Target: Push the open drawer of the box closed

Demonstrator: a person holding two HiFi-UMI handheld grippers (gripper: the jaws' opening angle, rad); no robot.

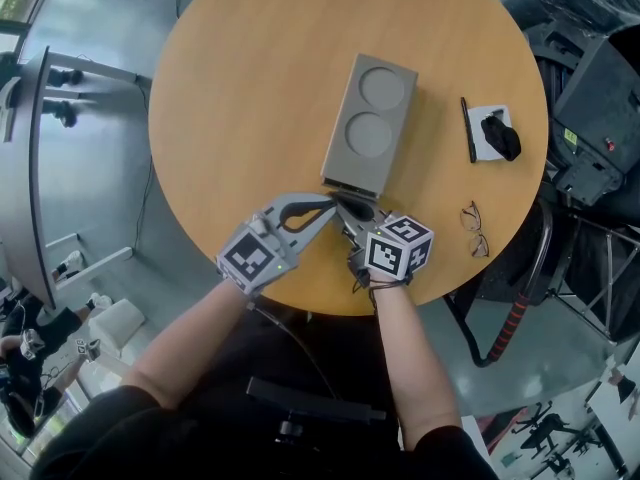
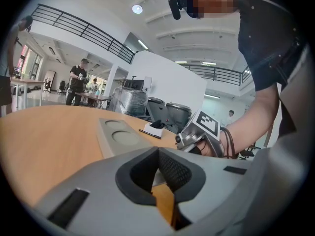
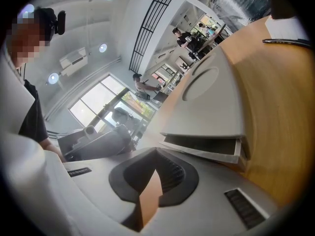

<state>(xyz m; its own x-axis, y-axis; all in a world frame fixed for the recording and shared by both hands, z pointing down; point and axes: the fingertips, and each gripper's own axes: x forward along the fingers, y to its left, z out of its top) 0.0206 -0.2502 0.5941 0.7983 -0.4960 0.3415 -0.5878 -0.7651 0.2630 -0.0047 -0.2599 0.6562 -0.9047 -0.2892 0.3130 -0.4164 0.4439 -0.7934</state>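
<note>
A grey box (image 1: 368, 123) with two round recesses in its top lies on the round wooden table (image 1: 240, 98). Its drawer (image 1: 349, 189) sticks out a little at the near end. My left gripper (image 1: 328, 207) is shut and empty, its tips just in front of the drawer's left corner. My right gripper (image 1: 352, 215) is shut and empty too, close to the drawer front. The right gripper view shows the drawer (image 3: 206, 149) slightly open under the box (image 3: 216, 92), just beyond my right gripper (image 3: 156, 152). In the left gripper view, the box (image 2: 118, 136) lies beyond my left gripper (image 2: 158, 150).
At the right of the table lie a white notepad (image 1: 490, 138) with a black object (image 1: 500, 135) on it, a pen (image 1: 467, 128) and a pair of glasses (image 1: 475, 230). The table's near edge runs just under my grippers. Dark equipment stands off the table's right side.
</note>
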